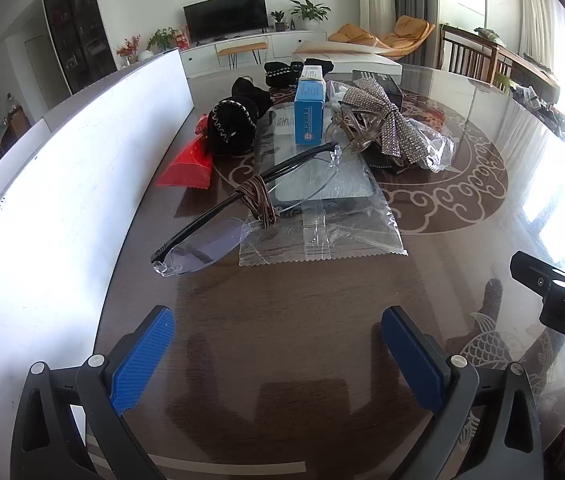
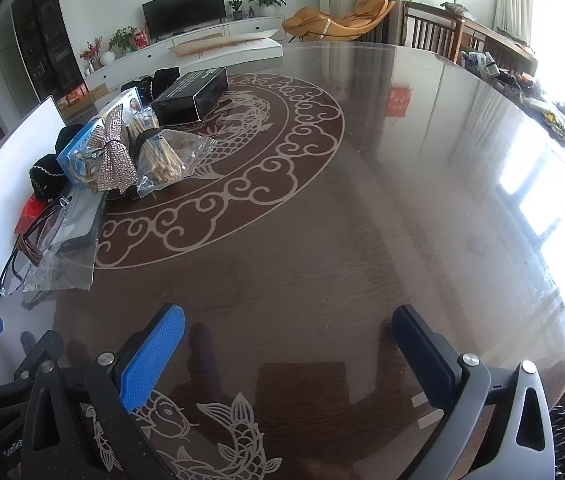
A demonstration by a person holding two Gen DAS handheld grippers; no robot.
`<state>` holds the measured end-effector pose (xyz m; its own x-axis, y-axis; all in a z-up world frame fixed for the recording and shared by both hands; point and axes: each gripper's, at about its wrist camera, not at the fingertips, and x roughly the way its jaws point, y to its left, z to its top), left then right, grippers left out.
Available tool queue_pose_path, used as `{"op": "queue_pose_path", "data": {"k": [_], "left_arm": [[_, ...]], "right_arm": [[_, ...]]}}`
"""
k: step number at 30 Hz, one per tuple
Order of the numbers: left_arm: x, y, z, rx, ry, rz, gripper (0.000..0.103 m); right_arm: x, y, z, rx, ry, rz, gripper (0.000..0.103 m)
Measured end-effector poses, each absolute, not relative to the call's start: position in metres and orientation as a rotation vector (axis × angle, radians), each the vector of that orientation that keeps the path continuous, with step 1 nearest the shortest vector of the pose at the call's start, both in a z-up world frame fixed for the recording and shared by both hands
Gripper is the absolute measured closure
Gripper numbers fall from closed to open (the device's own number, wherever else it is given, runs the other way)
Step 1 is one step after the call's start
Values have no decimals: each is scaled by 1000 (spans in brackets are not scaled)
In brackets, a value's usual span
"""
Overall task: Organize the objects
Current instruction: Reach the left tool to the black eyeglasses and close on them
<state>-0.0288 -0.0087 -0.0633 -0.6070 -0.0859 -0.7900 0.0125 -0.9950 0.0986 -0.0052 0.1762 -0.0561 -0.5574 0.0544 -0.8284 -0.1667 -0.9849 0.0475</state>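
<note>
Left wrist view shows our left gripper [image 1: 278, 356] spread wide and empty above the table [image 1: 282, 304]; our right gripper [image 2: 294, 364] is likewise wide and empty. Ahead, glasses [image 1: 238, 208], blue box [image 1: 309, 114] and rhinestone bow [image 1: 386, 120] lie jumbled beside the white tray [image 1: 62, 184]. We judge nothing sorted yet.

We see counter [image 2: 362, 208] dark brown, pale cloud-and-fish motifs | fingers [image 1: 142, 360] blue, textured pads | box [image 1: 309, 112] blue and white | packet [image 1: 188, 162] red | bow [image 1: 386, 120] silver rhinestones | glasses [image 1: 242, 204] black-framed, brown cord wrapped | pouch [image 1: 234, 128] black, zigzag trim
</note>
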Motion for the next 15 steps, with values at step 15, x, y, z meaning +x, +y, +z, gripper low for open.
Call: {"op": "queue_pose_path", "data": {"k": [15], "left_arm": [[-33,-15,-67,1426,-41,-2770,0]], "right_arm": [[-8,174,-60,-1423,140,2642,0]]}}
